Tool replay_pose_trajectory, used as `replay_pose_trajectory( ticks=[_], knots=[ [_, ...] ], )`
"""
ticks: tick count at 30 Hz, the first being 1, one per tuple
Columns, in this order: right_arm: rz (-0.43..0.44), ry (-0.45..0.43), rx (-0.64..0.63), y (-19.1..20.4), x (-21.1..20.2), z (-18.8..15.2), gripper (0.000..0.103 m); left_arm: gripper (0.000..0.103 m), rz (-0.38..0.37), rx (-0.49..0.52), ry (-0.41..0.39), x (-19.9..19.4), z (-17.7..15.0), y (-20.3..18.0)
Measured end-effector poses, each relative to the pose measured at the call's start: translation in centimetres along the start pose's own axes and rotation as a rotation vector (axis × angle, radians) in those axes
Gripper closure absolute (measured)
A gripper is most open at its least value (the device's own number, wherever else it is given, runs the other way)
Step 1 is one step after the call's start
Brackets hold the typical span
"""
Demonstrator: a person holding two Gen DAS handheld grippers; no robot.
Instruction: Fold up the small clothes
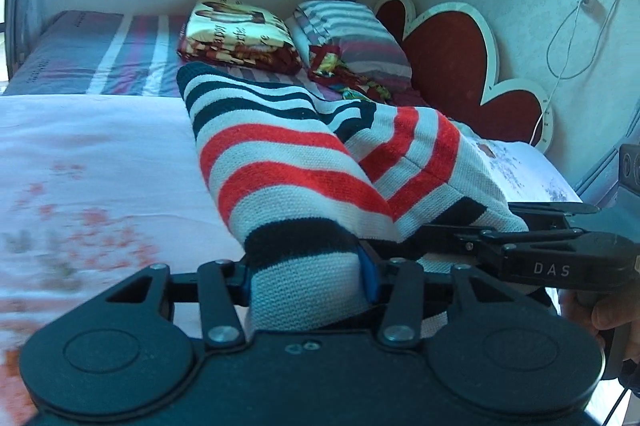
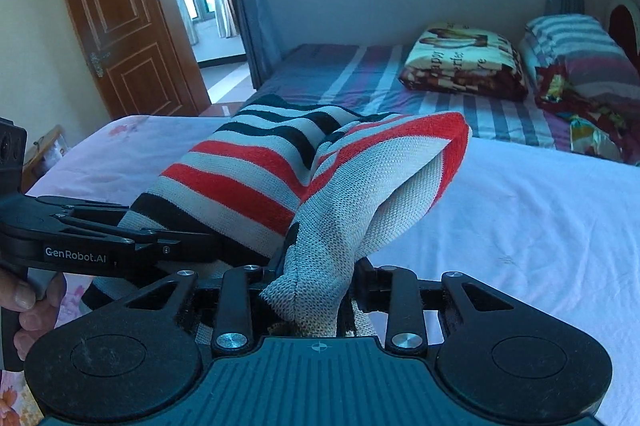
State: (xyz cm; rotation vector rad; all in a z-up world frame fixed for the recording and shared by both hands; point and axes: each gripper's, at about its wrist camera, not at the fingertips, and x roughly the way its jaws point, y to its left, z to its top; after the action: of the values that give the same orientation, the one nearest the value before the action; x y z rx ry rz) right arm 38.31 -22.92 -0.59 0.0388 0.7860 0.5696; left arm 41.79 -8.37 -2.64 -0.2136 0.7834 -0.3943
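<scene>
left tool (image 1: pixel 306 276) – clamped on striped garment (image 1: pixel 280 161) | right tool (image 2: pixel 316 290) – same, pads hidden

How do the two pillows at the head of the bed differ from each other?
The printed pillow shows a picture and lettering on cream with a dark red border; the striped pillow has plain grey, white and pink bands. The printed pillow lies nearer the window, the striped pillow nearer the heart-shaped headboard. A crumpled colourful cloth lies against the striped pillow only. Both rest on the striped sheet.

right claw (image 1: pixel 460 230): "DAS" | left claw (image 2: pixel 208 246): "GenRobot.AI"
</scene>
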Motion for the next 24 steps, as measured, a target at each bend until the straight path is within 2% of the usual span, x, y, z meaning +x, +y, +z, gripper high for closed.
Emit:
replay_pose_trajectory(
  ticks=[6,13,16,20,23,24],
  knots=[
    [0.043,0.006,-0.022,8.3,2.7,0.2,0.071,0.057,0.029,-0.006,-0.003,-5.3,-1.2,5.0],
    [0.113,0.027,-0.016,18.2,8.1,-0.9,0.071,0.057,0.089,-0.031,0.011,-11.3,-3.2,12.8],
    [0.142,0.039,-0.003,21.1,10.7,-1.5,0.071,0.057,0.114,-0.042,0.025,-13.2,-4.0,16.1],
    [0.171,0.068,0.025,23.6,13.9,-2.7,0.071,0.057,0.126,-0.074,0.047,-14.3,-5.1,20.1],
    [0.146,0.109,0.052,23.5,16.0,-4.3,0.070,0.055,0.113,-0.097,0.072,-13.8,-6.4,22.5],
    [0.139,0.118,0.079,22.9,16.4,-4.8,0.070,0.053,0.096,-0.108,0.059,-13.7,-6.8,23.1]
  ],
)
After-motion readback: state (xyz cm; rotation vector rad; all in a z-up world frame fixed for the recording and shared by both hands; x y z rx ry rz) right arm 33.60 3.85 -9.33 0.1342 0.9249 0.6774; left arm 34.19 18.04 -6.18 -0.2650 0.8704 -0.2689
